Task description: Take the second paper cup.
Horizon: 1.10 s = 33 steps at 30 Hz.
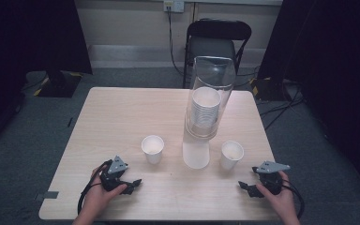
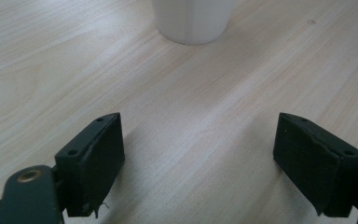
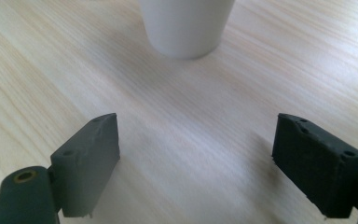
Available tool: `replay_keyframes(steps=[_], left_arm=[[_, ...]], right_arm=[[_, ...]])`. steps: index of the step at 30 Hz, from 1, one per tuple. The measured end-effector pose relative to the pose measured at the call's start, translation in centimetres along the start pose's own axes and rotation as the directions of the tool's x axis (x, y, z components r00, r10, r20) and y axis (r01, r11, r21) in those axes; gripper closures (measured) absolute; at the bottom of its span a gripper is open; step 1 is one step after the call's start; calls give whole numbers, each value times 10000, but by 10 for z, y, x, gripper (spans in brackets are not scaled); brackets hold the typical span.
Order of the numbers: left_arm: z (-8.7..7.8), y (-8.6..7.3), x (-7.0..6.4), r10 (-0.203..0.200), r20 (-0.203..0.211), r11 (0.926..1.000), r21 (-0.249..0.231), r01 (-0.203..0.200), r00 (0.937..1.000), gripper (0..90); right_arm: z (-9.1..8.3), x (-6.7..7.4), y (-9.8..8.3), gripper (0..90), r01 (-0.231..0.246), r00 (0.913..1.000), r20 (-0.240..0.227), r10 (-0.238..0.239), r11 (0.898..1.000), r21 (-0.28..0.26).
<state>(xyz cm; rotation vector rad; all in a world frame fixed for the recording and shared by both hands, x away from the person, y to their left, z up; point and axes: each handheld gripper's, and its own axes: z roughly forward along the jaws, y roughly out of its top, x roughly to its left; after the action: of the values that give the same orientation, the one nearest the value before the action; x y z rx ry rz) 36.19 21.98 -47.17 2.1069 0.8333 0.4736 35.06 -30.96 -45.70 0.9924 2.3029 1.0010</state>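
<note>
1. Pale wood-grain table (image 1: 122,112) – laminate by the look of it, matte, with fine streaks running across it in both gripper views.
2. Progress, as I read it: two paper cups stand loose on the table – left cup (image 1: 153,148) and right cup (image 1: 231,154) – one on each side of the dispenser (image 1: 209,96). So I'd say two are already out, and neither is held right now.
3. My left gripper (image 1: 130,184) rests low on the near edge, jaws spread wide with nothing between them. In the left gripper view the left cup (image 2: 193,21) sits dead ahead, well apart from the fingers (image 2: 93,163).
4. Same story on the right gripper (image 1: 247,188): jaws wide open, bare table between them, right cup (image 3: 185,25) straight ahead and not touched.
5. What's left looks like the actual grabs – both cups still need picking up, and I can't tell where they're meant to go.
6. Materials: the cups are plain white paper, tapered, with rolled rims, and should be light and easy to crush. The dispenser is a clear plastic tube, tall and round, with a stack (image 1: 205,110) of cups nested inside, sitting on a white base. The fingers are black blocky pads with flat faces.
</note>
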Motion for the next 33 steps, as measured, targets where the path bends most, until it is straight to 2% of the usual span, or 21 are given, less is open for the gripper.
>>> replay_keyframes(steps=[9, 18, 33], left_arm=[[0, 0, 0, 2, 0, 10000, -2, -2, 10000, 158], [0, 0, 0, 6, 0, 10000, -10, -6, 10000, 158], [0, 0, 1, 102, 0, 9999, 4, -102, 9999, 156]], right_arm=[[-12, -1, -14, 142, 24, 9999, 154, -24, 10000, -22], [-25, -1, -31, 141, -230, 9997, 10, 231, 9994, -266], [-26, -3, -33, 126, -177, 9997, -155, 174, 9996, -206]])
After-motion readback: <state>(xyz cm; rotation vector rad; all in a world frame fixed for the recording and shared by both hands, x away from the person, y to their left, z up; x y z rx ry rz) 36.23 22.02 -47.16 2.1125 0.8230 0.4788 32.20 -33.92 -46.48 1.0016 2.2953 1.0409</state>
